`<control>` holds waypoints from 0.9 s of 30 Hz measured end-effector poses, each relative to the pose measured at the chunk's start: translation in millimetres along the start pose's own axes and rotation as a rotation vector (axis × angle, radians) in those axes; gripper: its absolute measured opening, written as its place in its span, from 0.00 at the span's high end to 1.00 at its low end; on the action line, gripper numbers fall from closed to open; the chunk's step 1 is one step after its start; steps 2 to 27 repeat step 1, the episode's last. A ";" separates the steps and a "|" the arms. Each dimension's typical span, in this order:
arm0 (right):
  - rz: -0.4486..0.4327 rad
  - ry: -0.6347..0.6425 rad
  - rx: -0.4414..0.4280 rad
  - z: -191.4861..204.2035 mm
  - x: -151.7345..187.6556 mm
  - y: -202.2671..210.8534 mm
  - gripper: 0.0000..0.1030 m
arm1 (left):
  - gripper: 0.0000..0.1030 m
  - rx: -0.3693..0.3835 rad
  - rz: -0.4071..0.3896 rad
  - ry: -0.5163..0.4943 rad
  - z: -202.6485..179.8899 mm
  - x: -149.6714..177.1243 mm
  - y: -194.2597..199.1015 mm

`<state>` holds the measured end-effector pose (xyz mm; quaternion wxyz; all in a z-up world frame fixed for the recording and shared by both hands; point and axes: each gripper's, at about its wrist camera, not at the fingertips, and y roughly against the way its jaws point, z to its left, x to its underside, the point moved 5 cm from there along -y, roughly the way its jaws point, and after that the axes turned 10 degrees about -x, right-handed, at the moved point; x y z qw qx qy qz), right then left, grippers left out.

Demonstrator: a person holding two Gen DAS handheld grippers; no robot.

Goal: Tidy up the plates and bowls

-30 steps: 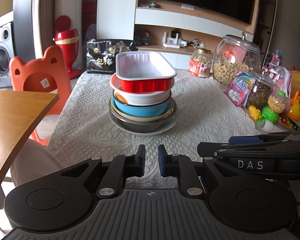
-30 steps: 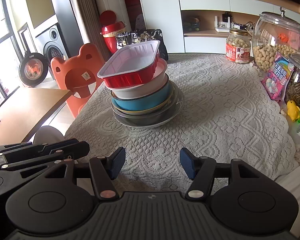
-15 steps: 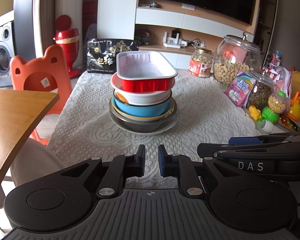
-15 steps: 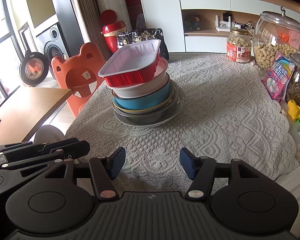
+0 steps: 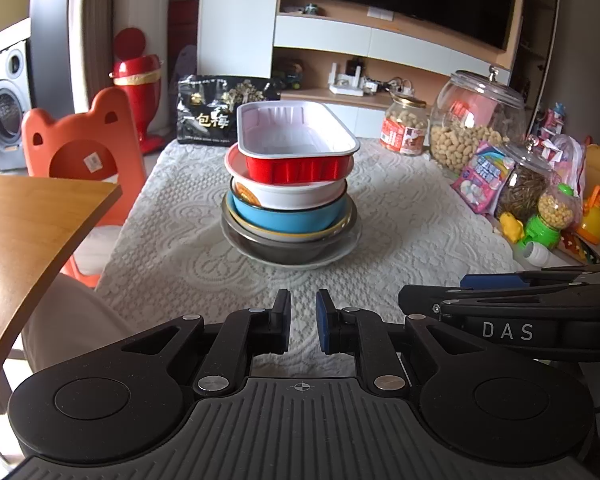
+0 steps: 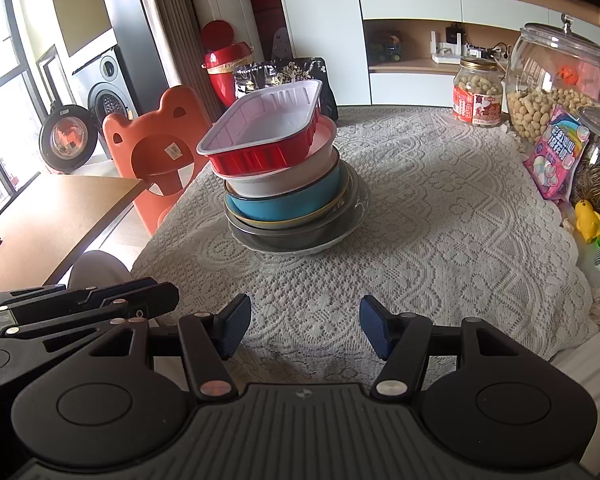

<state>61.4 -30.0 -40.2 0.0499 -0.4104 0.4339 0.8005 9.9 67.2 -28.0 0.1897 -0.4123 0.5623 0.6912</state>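
Observation:
A stack of dishes stands mid-table on a lace cloth. On top lies a red rectangular tray with a white inside, also in the right wrist view. Under it sit a white bowl, a blue bowl, a dark metal bowl and a clear plate. My left gripper hangs near the table's front edge, its jaws nearly closed with a small gap, holding nothing. My right gripper is open and empty, also short of the stack.
Jars of nuts, snack bags and toys line the table's right side. A black bag stands behind the stack. An orange bear chair and a wooden table are on the left.
Both views have crept very slightly toward the stack. The jaws have not changed.

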 end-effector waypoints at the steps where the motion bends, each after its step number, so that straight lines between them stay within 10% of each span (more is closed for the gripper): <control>1: 0.000 0.000 0.000 -0.2 -0.1 0.0 0.41 | 0.84 -0.004 0.000 0.003 0.4 -0.2 -0.3; 27: 0.000 0.000 0.000 -0.2 -0.1 0.0 0.41 | 0.84 -0.004 0.000 0.003 0.4 -0.2 -0.3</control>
